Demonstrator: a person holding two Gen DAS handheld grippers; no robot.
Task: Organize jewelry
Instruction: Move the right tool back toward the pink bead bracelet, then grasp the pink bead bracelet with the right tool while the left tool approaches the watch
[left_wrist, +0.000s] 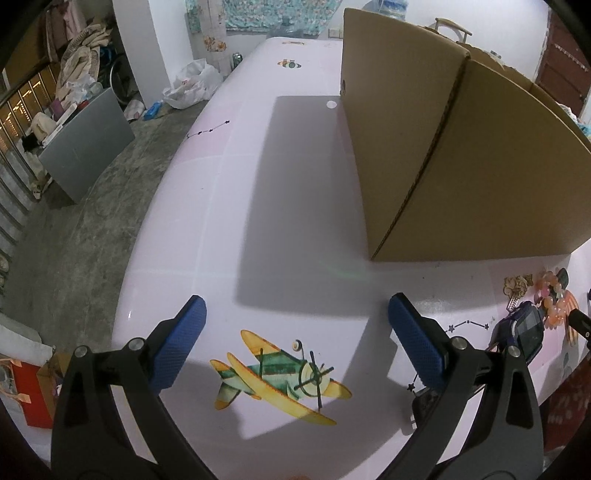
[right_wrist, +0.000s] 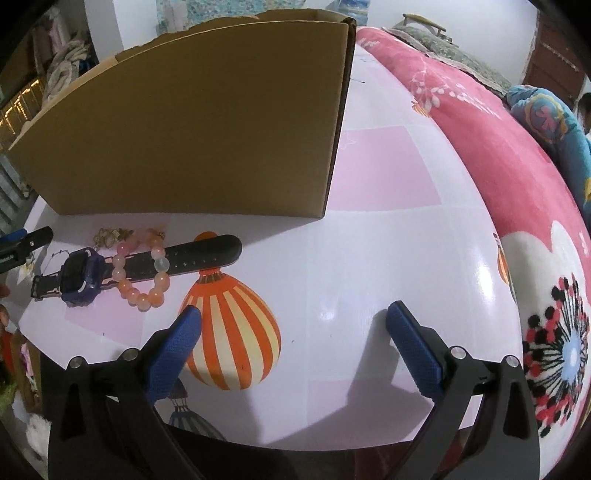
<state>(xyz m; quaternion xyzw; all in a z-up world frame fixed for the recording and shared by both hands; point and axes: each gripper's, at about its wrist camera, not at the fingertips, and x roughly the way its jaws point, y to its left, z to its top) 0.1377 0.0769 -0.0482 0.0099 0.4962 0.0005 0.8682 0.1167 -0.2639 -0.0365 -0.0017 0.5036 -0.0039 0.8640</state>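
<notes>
A pink bead bracelet (right_wrist: 142, 275) lies on the table over the black strap of a blue smartwatch (right_wrist: 79, 277), with a gold trinket (right_wrist: 110, 236) behind them, in front of a tall cardboard box (right_wrist: 207, 122). In the left wrist view the same watch (left_wrist: 524, 328), bracelet (left_wrist: 554, 302) and trinket (left_wrist: 517, 285) sit at the far right beside the box (left_wrist: 454, 158). My left gripper (left_wrist: 295, 325) is open and empty above a plane picture. My right gripper (right_wrist: 293, 325) is open and empty, to the right of the jewelry.
The table (right_wrist: 388, 240) is white and pink with balloon and plane pictures. A pink flowered blanket (right_wrist: 517, 166) lies along its right side. The left edge drops to a concrete floor (left_wrist: 74, 221) with a grey board and clutter.
</notes>
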